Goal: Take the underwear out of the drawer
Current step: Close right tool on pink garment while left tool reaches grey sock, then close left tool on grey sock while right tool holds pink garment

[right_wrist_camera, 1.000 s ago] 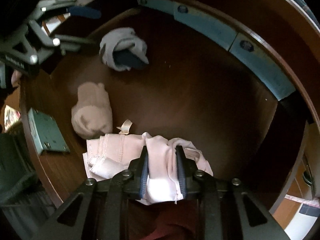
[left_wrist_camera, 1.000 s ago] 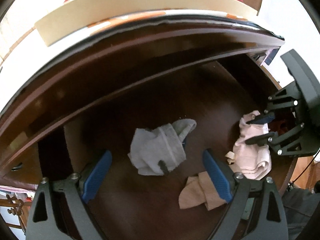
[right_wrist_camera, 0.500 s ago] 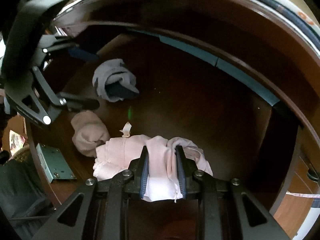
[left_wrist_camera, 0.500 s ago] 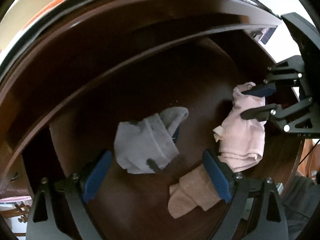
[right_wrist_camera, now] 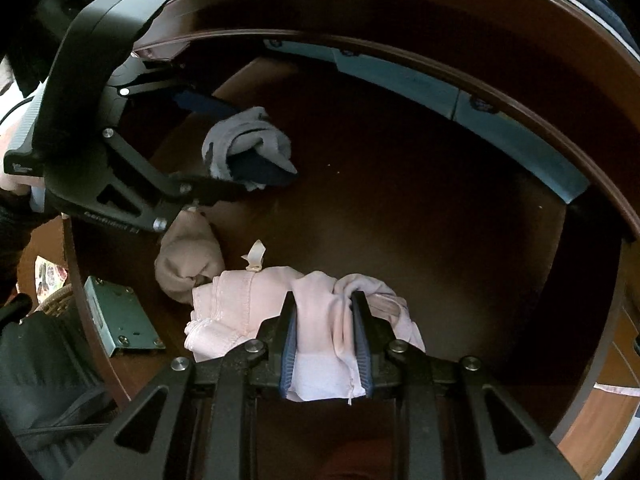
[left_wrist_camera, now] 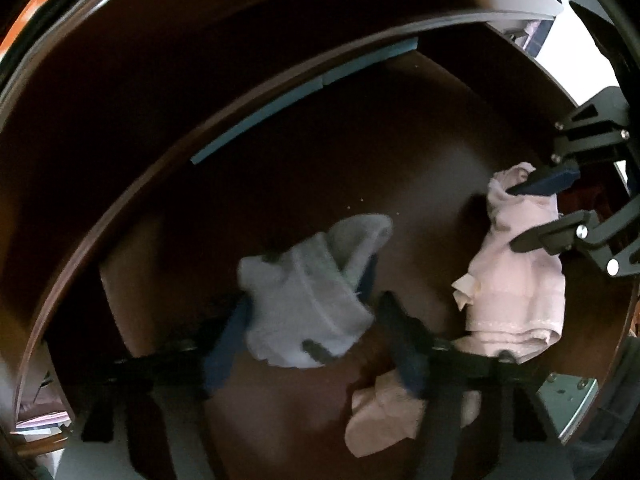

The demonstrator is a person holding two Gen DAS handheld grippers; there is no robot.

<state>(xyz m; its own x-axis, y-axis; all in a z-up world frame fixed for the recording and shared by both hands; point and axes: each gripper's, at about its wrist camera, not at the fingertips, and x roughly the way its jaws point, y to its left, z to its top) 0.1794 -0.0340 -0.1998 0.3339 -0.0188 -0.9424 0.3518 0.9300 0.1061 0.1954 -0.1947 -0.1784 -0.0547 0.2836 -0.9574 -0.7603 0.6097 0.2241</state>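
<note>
Grey underwear (left_wrist_camera: 308, 304) lies crumpled on the floor of the dark wooden drawer (left_wrist_camera: 420, 152). My left gripper (left_wrist_camera: 316, 332) points down over it. Its blurred blue fingers (left_wrist_camera: 232, 336) flank the cloth and the jaws are closing, with a thin gap still showing on the right side. From the right wrist view the left gripper (right_wrist_camera: 238, 152) straddles the grey underwear (right_wrist_camera: 248, 140). My right gripper (right_wrist_camera: 326, 344) is shut on a fold of pink underwear (right_wrist_camera: 240, 304), which hangs bunched from its pads. That pink underwear (left_wrist_camera: 516, 280) and the right gripper (left_wrist_camera: 536, 212) also show at the right of the left wrist view.
A rolled beige sock (right_wrist_camera: 188, 264) lies between the two garments, near the drawer's front. A metal lock plate (right_wrist_camera: 120, 316) sits on the front wall. A blue-grey strip (right_wrist_camera: 400, 76) runs along the drawer's back wall. Bare drawer floor (right_wrist_camera: 420, 208) stretches to the right.
My left gripper has come down around the grey underwear and its jaws have narrowed from wide open. The right gripper keeps its hold on the pink underwear.
</note>
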